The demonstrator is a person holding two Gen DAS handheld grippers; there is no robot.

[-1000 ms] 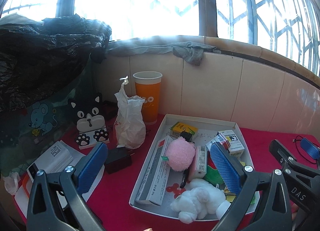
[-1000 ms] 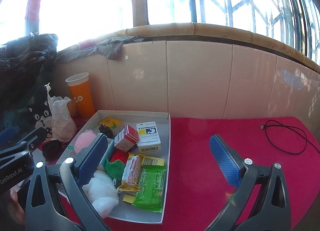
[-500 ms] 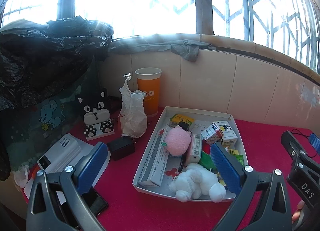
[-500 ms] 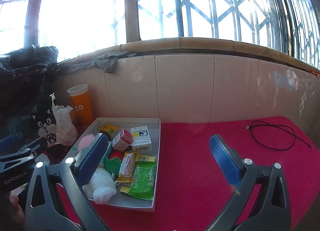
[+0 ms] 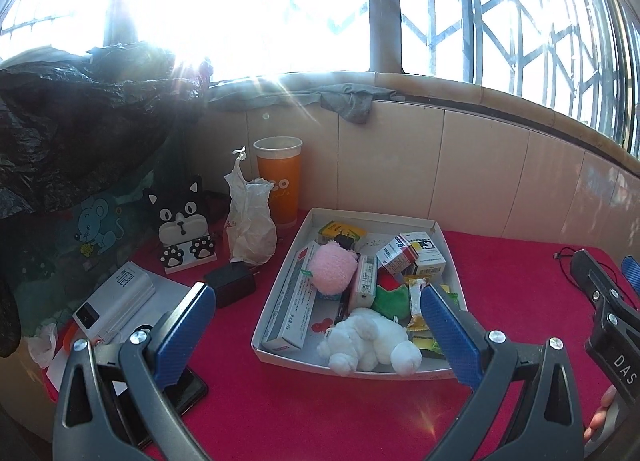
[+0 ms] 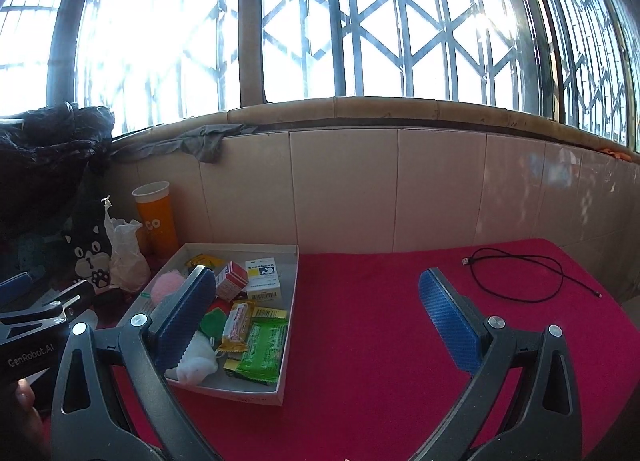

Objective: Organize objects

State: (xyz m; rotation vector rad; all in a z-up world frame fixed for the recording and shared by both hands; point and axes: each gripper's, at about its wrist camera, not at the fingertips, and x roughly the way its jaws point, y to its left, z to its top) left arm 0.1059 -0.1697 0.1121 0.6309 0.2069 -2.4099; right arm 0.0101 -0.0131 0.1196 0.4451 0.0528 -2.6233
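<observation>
A shallow white box [image 5: 408, 220] [image 6: 291, 313] sits on the red cloth, filled with a pink pompom [image 5: 334, 272], a white plush toy [image 5: 370, 339], medicine cartons [image 5: 412, 257] [image 6: 262, 279], a long carton [image 5: 294, 305] and green snack packets [image 6: 262, 351]. My left gripper [image 5: 318, 331] hovers open in front of the box, nothing between its blue pads. My right gripper [image 6: 314, 321] is open too, held above the cloth to the right of the box. Each gripper shows at the edge of the other's view.
Left of the box stand an orange cup [image 5: 279, 181], a crumpled white bag [image 5: 251, 229], a black cat phone stand [image 5: 182, 231], a black charger [image 5: 231, 284] and a white power bank [image 5: 116, 297]. A black cable [image 6: 516, 277] lies at far right. A tiled wall runs behind.
Both grippers have pulled back and risen away from the box, so it looks smaller and more of the window shows. Both stayed open and nothing in the box moved.
</observation>
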